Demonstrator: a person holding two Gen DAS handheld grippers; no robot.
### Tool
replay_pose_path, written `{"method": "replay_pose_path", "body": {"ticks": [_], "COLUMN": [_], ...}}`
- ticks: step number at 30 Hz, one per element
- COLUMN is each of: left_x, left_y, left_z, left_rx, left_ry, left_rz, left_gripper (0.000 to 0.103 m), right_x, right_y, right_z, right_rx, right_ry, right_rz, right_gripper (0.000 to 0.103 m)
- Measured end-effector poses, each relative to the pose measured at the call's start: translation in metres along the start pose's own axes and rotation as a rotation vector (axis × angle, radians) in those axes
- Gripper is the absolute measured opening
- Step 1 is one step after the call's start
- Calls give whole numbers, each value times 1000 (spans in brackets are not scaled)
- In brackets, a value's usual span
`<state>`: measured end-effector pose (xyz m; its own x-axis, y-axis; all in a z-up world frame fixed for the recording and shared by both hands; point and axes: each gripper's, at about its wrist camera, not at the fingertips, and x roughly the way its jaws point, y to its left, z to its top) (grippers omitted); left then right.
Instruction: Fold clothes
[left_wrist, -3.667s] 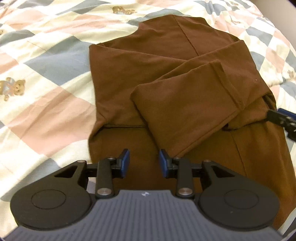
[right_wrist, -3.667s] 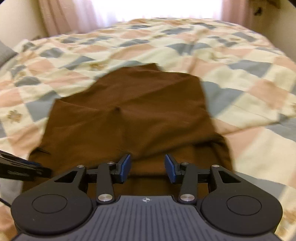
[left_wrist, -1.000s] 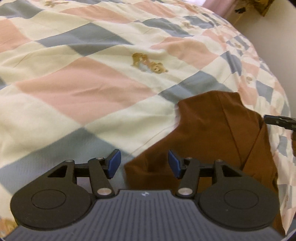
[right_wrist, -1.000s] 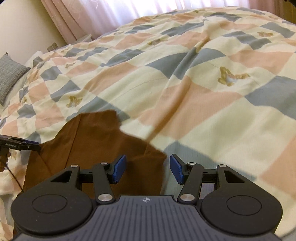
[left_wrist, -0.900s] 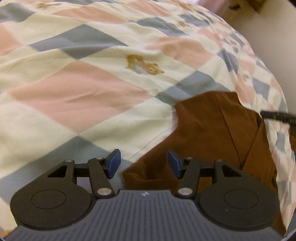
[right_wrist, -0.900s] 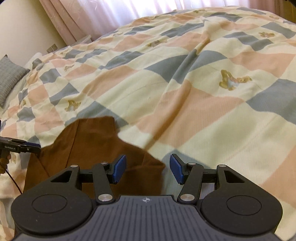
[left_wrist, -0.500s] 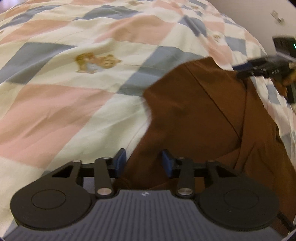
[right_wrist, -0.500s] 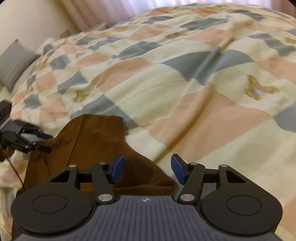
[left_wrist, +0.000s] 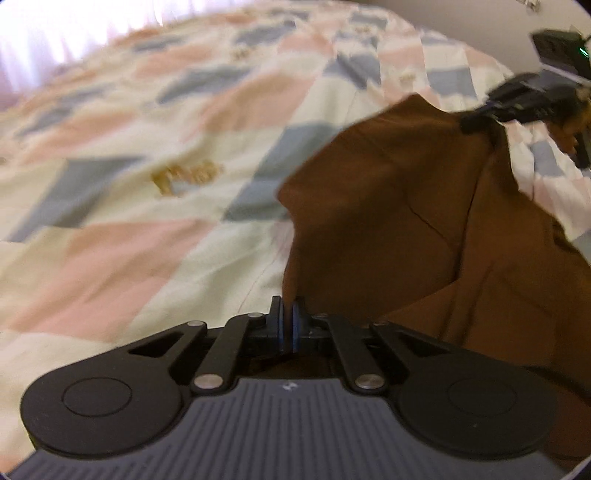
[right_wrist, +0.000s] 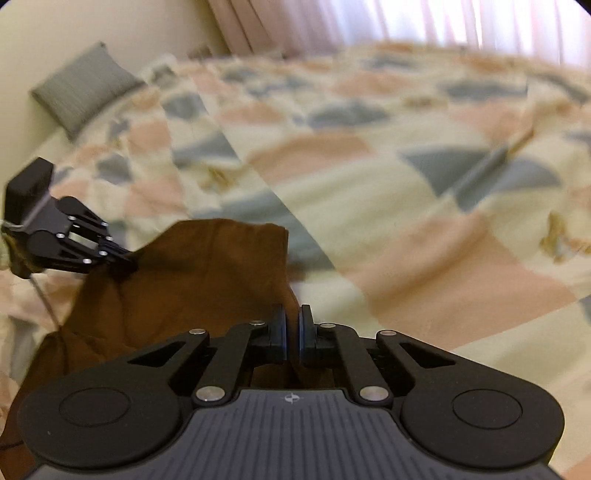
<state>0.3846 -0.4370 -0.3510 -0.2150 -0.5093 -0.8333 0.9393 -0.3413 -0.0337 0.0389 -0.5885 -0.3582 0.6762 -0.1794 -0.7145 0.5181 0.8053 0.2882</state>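
From the left-hand camera, the black left gripper (left_wrist: 287, 325) sits low in the middle of the view with its 2 blue-padded jaws pressed together on an edge of the dark brown fabric garment (left_wrist: 424, 229). The cloth rises from the pinch and spreads to the right, lifted and creased, with a seam running down it. Left of it lies the quilted bedspread in cream, pink and grey-blue diamonds (left_wrist: 129, 206), with a blurred tan teddy-bear print (left_wrist: 184, 177) on one cream patch. At the upper right the black right gripper (left_wrist: 476, 120) meets the garment's far corner; from this side I cannot tell how its jaws stand. A person's hand (left_wrist: 569, 125) shows dimly behind it.

The right-hand camera settles that: the right gripper (right_wrist: 292, 338) has its 2 blue pads closed on a fold of the same brown garment (right_wrist: 192, 280), which hangs to the left, held up between both tools above the bedspread (right_wrist: 406, 229). The left gripper (right_wrist: 125, 258) appears at the left edge, its tip at the garment's other corner. Only this view shows the grey ribbed cushion (right_wrist: 81, 88) by the cream wall (right_wrist: 55, 33) and the pale pink curtains (right_wrist: 332, 22) with daylight behind. Both views are motion-blurred. There is no container here; the garment is simply held up between the 2 grippers over the bed.
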Motion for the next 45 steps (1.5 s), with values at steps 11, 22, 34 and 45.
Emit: {"method": "replay_pose_path", "body": {"ticks": [11, 22, 34, 45], "left_x": [-193, -179, -162, -142], "left_y": [-146, -271, -255, -266], "left_z": [-93, -257, -229, -240], "left_rx": [-45, -173, -323, -229], "left_ry": [-131, 161, -24, 41], "left_rz": [114, 65, -102, -87], "left_gripper": [2, 19, 42, 21], "right_x": [-176, -202, -174, -156], "right_y": [162, 283, 283, 282], "right_z": [-92, -281, -272, -289], "right_rx": [-197, -320, -91, -251], "right_ry": [-245, 117, 63, 121], "right_rz": [-68, -215, -166, -210], "right_gripper": [5, 25, 46, 45]}}
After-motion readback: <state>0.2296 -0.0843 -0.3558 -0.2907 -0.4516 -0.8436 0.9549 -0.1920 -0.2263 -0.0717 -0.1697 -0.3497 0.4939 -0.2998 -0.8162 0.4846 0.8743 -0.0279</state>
